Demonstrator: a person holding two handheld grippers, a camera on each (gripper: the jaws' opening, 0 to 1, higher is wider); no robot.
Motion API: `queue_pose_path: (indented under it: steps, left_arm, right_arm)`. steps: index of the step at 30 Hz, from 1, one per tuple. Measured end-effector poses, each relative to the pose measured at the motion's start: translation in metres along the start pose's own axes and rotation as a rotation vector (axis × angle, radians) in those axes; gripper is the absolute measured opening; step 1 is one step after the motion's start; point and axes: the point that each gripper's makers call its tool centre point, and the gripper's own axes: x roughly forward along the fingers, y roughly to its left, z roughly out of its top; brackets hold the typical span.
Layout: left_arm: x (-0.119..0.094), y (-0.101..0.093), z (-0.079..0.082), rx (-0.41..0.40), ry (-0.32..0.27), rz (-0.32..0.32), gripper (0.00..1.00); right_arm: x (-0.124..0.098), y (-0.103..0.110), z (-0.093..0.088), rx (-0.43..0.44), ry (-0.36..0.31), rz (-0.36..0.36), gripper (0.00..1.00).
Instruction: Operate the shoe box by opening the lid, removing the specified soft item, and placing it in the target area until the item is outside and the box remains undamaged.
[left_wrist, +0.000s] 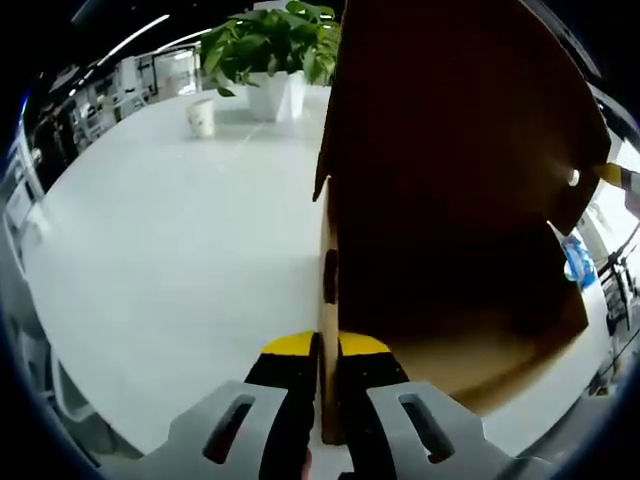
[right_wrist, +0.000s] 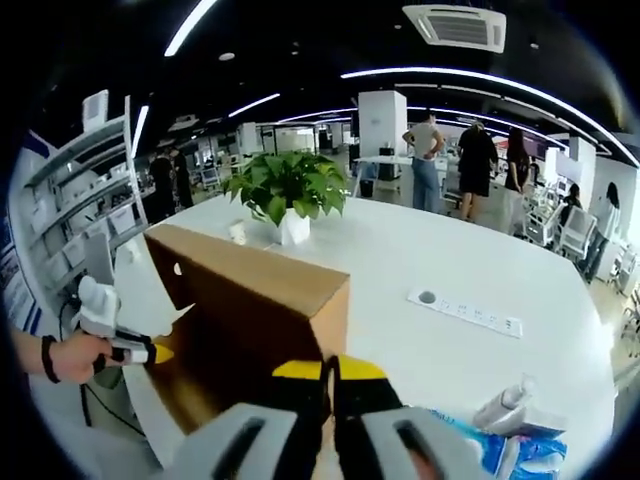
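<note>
Two grippers, left (left_wrist: 327, 352) and right (right_wrist: 328, 372), each clamped on a cardboard box (right_wrist: 262, 300) edge above white table (right_wrist: 450, 270).

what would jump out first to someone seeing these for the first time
The brown box looms large on the white table, its side panel pinched in the left claw and its near corner in the right claw. Behind it stands a potted plant. Crumpled blue-and-white packaging lies at the table's near right.
</note>
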Motion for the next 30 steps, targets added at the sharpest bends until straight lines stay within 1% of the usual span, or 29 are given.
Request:
queue_pose_path:
  steps: [6,9,15,19,25,27,30]
  left_arm:
    - [0.0,0.0,0.0,0.002,0.0,0.0,0.04]
    - [0.0,0.0,0.0,-0.003,-0.001,-0.002,0.04]
    - [0.0,0.0,0.001,-0.016,-0.009,-0.014,0.04]
    - [0.0,-0.001,0.0,0.0,-0.018,-0.028,0.04]
    - [0.0,-0.001,0.001,-0.012,-0.029,-0.063,0.06]
    - [0.0,-0.002,0.001,0.005,-0.033,-0.093,0.07]
    - [-0.001,-0.002,0.001,-0.011,-0.034,-0.126,0.09]
  right_arm:
    - [-0.007,0.005,-0.009,-0.014,-0.004,-0.007,0.0]
    - [-0.011,0.009,-0.014,-0.041,0.0,-0.01,0.0]
    - [-0.016,0.014,-0.022,-0.039,-0.017,-0.028,0.0]
    - [-0.018,0.016,-0.025,-0.042,-0.026,-0.041,0.0]
    - [-0.021,0.019,-0.033,-0.046,-0.037,-0.046,0.0]
    - [-0.022,0.021,-0.035,-0.038,-0.046,-0.052,0.0]
    - [-0.024,0.022,-0.036,-0.03,-0.062,-0.064,0.0]
